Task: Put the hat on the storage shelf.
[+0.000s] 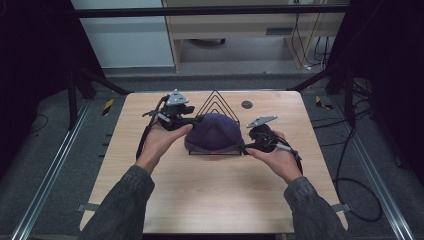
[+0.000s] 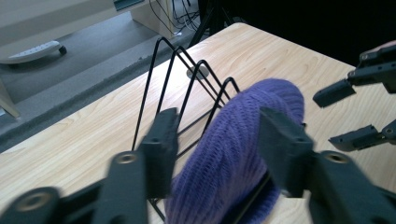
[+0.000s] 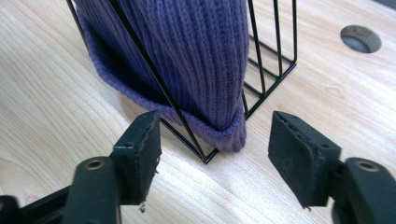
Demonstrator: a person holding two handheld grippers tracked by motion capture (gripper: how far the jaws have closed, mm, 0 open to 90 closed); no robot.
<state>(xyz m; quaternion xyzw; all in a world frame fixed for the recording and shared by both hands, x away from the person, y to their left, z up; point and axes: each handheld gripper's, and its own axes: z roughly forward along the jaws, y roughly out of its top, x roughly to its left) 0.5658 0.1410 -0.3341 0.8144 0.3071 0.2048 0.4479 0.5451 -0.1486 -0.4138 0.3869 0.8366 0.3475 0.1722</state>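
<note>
Purple knit beanie point(image 1: 214, 132) draped over black wire rack point(image 1: 218, 103) at desk point(image 1: 215, 195) centre, crown up, brim down at the rack base. Long axis runs left-right across the desk in the high view. No readable label or writing on it. Left tool point(image 2: 217, 140) spread, jaws straddling the beanie's left end. Right tool point(image 3: 212, 154) spread, near the brim corner and rack base, apart from both. Round grommet point(image 3: 360, 38) in the desk behind the rack.

Dim room w/ grey floor point(image 1: 50, 125), pale wood cabinet point(image 1: 240, 30) behind.
</note>
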